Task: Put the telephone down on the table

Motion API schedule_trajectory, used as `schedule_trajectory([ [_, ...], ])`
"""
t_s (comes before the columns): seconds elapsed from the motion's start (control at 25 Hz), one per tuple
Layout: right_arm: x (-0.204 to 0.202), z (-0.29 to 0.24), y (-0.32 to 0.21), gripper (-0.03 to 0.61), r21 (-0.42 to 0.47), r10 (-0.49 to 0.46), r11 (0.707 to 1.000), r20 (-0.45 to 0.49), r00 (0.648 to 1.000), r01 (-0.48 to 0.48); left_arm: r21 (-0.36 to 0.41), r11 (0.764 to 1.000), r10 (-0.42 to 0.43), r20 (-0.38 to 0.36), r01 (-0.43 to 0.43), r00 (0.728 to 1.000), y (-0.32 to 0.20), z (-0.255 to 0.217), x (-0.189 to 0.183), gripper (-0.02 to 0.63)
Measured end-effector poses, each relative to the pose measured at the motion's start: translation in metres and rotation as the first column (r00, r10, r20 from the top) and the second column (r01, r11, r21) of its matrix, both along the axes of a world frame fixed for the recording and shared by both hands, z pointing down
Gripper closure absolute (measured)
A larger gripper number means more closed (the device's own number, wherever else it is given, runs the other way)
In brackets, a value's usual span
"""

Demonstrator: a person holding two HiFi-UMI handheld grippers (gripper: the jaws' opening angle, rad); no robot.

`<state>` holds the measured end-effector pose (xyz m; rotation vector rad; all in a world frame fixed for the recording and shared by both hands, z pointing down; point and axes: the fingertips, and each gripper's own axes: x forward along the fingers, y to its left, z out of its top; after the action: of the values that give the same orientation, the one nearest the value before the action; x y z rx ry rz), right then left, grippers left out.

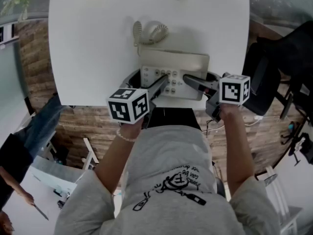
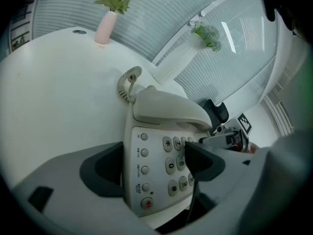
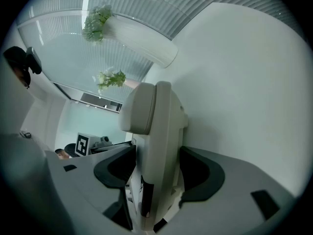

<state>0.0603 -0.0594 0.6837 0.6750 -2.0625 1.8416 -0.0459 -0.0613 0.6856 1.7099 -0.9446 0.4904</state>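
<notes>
Clamping the telephone at its right side with the right gripper, pressing one pad against the keypad face and the other against the underside. Holding the left gripper around the left front part of the same telephone, with the jaws standing wide apart. Placing one jaw just beside the left side wall and the other above the keypad, not visibly pressing on either.

Holding the telephone low on the white table, close to the middle of its near edge, the front almost reaching that edge. Not being able to tell whether resting fully on the surface or hanging just above it. Carrying the handset in the cradle along the far side of the telephone. Trailing the coiled cord from the handset's left end toward the middle of the table.

Also noticing a pink vase with green stems, standing well apart from the telephone at the far edge, toward the left corner. Showing the two marker cubes just off the near edge, one at each side of the telephone.
</notes>
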Motion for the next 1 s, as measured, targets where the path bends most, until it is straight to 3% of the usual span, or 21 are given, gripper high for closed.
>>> schedule_trajectory([
  [0.6,-0.0012,0.005,0.0009,0.287,-0.002,-0.011,1.0,-0.086,0.996,0.011,0.009,1.0,0.003,0.114,-0.004,0.993,0.0014,0.0037,-0.0048,0.225],
  [1.0,-0.004,0.0047,0.0013,0.285,0.002,0.001,1.0,-0.114,0.994,-0.001,0.008,1.0,0.003,0.12,-0.004,0.993,0.002,0.0033,-0.0069,0.225],
])
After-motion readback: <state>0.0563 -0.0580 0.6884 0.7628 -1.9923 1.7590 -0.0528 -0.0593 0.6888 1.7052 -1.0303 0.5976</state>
